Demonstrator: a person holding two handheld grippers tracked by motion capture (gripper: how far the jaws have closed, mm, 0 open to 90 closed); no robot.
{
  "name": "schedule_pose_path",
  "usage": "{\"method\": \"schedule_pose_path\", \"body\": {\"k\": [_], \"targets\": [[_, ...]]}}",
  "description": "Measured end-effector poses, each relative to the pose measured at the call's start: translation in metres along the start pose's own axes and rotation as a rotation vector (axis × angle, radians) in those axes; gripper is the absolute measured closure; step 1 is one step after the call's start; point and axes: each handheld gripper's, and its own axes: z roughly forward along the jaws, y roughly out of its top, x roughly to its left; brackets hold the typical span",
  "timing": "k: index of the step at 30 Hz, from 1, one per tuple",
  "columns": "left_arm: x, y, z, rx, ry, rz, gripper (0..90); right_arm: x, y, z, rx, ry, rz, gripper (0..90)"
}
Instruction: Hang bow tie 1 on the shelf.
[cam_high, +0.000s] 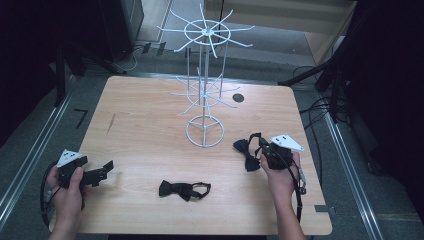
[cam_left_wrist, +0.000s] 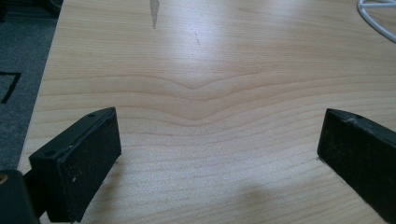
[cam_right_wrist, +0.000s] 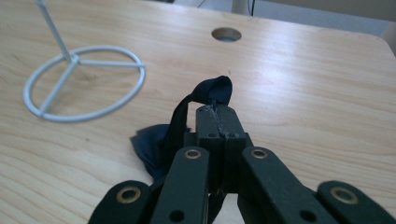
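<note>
Pinching a bow tie's strap (cam_right_wrist: 212, 93) between closed right gripper (cam_right_wrist: 215, 112) jaws; left gripper (cam_left_wrist: 219, 140) jaws gape.

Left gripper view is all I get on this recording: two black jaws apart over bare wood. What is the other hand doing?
Observer: The right gripper is shut on the strap of a black bow tie, near the table's right edge.
Operator: Any other tie around?
Observer: Yes, a second bow tie lies flat on the table, near the front edge, between the two hands.
Operator: The white curve at my top right?
Observer: That is the ring base of a white wire rack standing mid-table, with two tiers of spokes.
</note>
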Motion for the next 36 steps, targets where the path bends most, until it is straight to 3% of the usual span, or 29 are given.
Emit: {"method": "schedule_pose_path", "body": {"k": [9,16,36], "targets": [[0.000,0.000,0.000,0.002,-0.001,-0.003,0.0,0.003,0.011,-0.004,-0.006,0.066,-0.006,90.0],[0.000,0.000,0.000,0.002,-0.001,-0.004,0.0,0.008,0.019,-0.009,-0.037,0.069,-0.048,90.0],[0.000,0.000,0.000,0.002,-0.003,-0.004,0.0,0.027,0.046,-0.027,-0.104,0.103,-0.092,90.0]]}}
